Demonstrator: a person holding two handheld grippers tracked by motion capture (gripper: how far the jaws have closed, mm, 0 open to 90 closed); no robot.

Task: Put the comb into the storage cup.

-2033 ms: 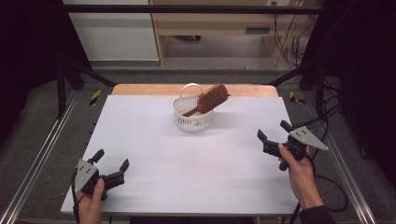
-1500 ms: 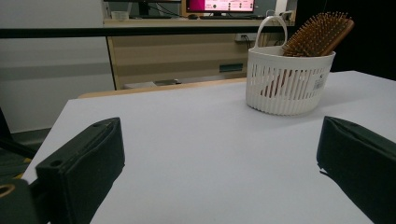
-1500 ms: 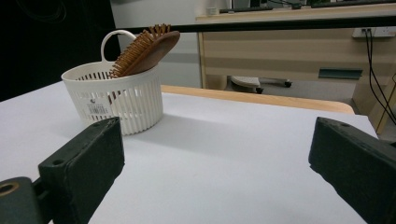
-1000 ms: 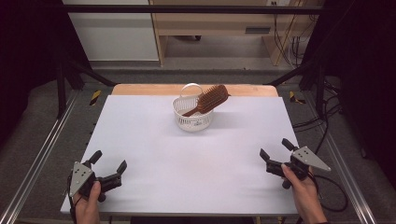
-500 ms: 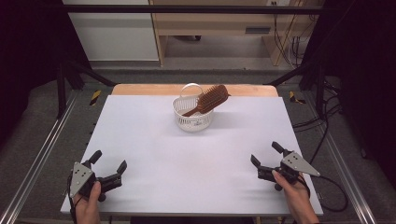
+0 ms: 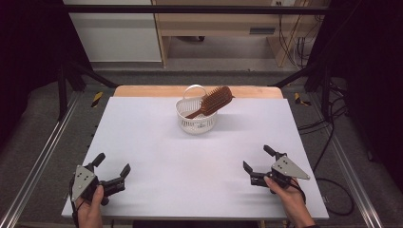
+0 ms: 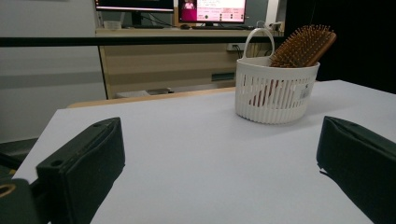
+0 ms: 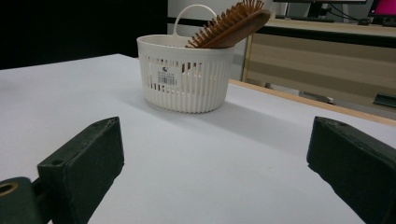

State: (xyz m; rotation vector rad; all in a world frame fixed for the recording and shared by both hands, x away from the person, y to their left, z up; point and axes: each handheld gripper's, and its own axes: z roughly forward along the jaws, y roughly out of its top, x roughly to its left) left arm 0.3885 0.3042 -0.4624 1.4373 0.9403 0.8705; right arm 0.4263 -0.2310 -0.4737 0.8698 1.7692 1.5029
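A small white slotted basket (image 6: 195,121) (image 7: 275,95) (image 8: 184,79) stands at the far middle of the white table (image 6: 199,161). A brown wooden hairbrush (image 6: 214,101) (image 7: 302,45) (image 8: 231,23) leans in it, its bristled head sticking out over the rim. My left gripper (image 6: 112,168) rests low at the near left corner, open, nothing between its jaws. My right gripper (image 6: 256,160) sits low near the front right, also open and empty. Both point toward the basket.
The table has a wooden strip (image 6: 142,91) along its far edge and metal rails (image 6: 43,156) on both sides. Cables (image 6: 332,137) trail on the floor at the right. A wooden desk (image 7: 163,56) with monitors stands behind the table.
My right gripper has come down and back toward the front of the table and shifted slightly left. The left gripper has stayed put. Basket and hairbrush are unchanged.
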